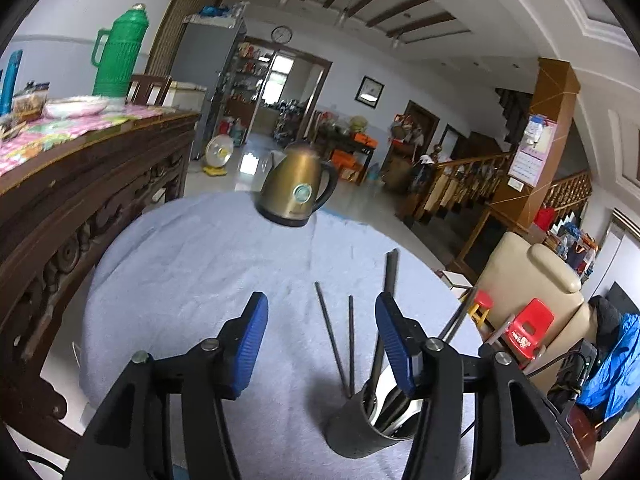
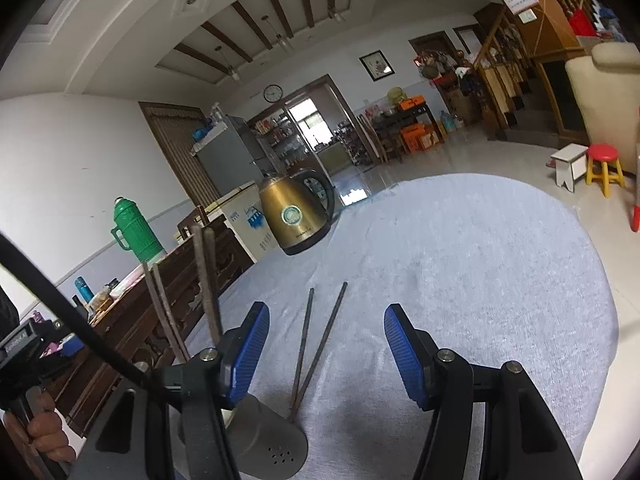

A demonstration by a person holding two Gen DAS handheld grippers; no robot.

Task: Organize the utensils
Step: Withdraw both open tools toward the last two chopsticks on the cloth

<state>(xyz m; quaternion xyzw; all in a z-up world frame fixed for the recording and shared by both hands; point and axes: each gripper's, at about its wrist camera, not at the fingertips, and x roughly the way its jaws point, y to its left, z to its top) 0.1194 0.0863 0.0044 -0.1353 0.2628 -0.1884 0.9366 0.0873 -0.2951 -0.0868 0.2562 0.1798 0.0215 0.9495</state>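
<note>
Left gripper (image 1: 322, 344) open, blue pads spread apart with nothing pressed between them, hovering low over the bench (image 1: 192, 264) covered in a pale blue towel. Right gripper (image 2: 326, 354) likewise open and empty, pads well apart, pointing along the same towel.

Dark grey holder (image 1: 360, 428) standing upright on the bench, just under the left gripper's right-hand finger and, in the right wrist view, partly hidden behind the right gripper's left-hand finger; small drain holes visible low on its wall. Inside the holder: several long dark chopsticks (image 1: 390, 276) sticking up and leaning, plus a pale, shiny utensil whose kind cannot be told.

Loose pair of chopsticks (image 1: 340, 340) lying flat on the towel, near ends almost touching beside the holder's base, far ends splayed apart in a narrow V. Seen between the pads of both grippers, touched by neither.

Gold kettle (image 1: 294, 188) with black handle and base, upright at the far edge of the bench, well apart from the holder. Green flask (image 1: 120, 52) on a dark carved sideboard beside the bench. Part of a hand (image 2: 44, 436) gripping a black handle at the lower left edge of the right wrist view.
</note>
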